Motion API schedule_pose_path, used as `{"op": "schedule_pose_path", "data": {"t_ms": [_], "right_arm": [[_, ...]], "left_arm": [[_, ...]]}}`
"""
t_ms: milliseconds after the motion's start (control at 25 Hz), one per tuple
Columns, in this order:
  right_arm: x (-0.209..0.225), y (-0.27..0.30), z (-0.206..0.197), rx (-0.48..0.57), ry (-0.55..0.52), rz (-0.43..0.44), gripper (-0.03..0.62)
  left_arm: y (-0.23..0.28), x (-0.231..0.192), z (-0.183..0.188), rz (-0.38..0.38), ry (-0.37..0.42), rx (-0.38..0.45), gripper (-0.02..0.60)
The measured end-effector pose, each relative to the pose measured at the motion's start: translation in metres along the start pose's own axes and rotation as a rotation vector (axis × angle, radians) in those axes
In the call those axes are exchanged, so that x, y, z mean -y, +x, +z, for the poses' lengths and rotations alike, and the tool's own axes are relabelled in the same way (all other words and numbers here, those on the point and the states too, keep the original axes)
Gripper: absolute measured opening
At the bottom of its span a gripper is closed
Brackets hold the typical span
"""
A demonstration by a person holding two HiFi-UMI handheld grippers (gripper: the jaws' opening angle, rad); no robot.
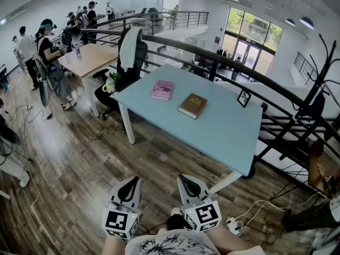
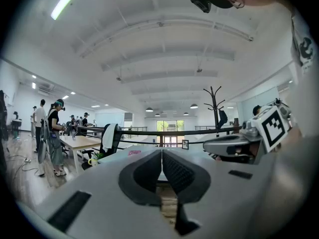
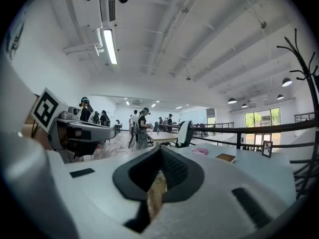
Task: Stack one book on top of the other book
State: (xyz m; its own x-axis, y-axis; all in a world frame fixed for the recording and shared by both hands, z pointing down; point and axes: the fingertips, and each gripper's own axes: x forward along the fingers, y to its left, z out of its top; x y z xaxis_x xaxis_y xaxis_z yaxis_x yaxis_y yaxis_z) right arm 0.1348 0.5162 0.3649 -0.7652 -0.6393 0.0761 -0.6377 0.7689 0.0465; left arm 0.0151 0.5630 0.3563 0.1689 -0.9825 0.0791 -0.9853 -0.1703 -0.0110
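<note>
Left tongs: jaws together, nothing between the pads; held level above the wooden floor, short of the near corner of the surface. Right tongs: jaws together, likewise empty; held level just beside the left tongs, the two apart from each other and well apart from both books.

Surface: a light-blue top on white legs, set alongside a dark railing. Pink book: lies flat, cover up, near the far left part of the surface. Brown book: lies flat, cover up, near the pink book on its right and slightly nearer the person; a bare strip of surface separates the two; neither book rests on the other. Picture frame: stands upright near the railing-side edge, beyond the brown book.

Surroundings: an office chair with a white cloth over its back stands at the far end of the surface; a wooden desk lies beyond it, with several persons around it; a coat rack stands at the right.
</note>
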Motion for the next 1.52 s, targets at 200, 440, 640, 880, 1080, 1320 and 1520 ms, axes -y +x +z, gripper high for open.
{"op": "schedule_pose_path", "data": {"t_ms": [200,440,640,880,1080,1320,1520], "right_arm": [[0.000,0.005,0.001,0.001,0.000,0.008,-0.009],[0.001,0.012,-0.004,-0.004,0.006,0.021,-0.009],[0.002,0.021,-0.008,-0.027,0.016,0.008,-0.008],[0.010,0.051,-0.025,-0.060,0.031,0.023,-0.008],[0.026,0.087,-0.038,-0.074,0.052,0.046,-0.007],[0.066,0.170,-0.053,-0.088,0.064,0.068,-0.006],[0.120,0.251,-0.048,-0.099,0.073,0.074,-0.006]], "left_arm": [[0.002,-0.005,0.002,0.002,0.002,0.005,0.011],[0.006,-0.006,0.009,0.015,-0.013,-0.005,0.011],[0.007,-0.012,0.004,0.012,-0.017,-0.008,0.011],[0.025,-0.035,-0.008,0.040,-0.035,-0.029,0.011],[0.053,-0.056,-0.012,0.074,-0.038,-0.049,0.011],[0.124,-0.104,-0.026,0.105,-0.042,-0.071,0.011],[0.205,-0.148,-0.027,0.111,-0.036,-0.077,0.011]]}}
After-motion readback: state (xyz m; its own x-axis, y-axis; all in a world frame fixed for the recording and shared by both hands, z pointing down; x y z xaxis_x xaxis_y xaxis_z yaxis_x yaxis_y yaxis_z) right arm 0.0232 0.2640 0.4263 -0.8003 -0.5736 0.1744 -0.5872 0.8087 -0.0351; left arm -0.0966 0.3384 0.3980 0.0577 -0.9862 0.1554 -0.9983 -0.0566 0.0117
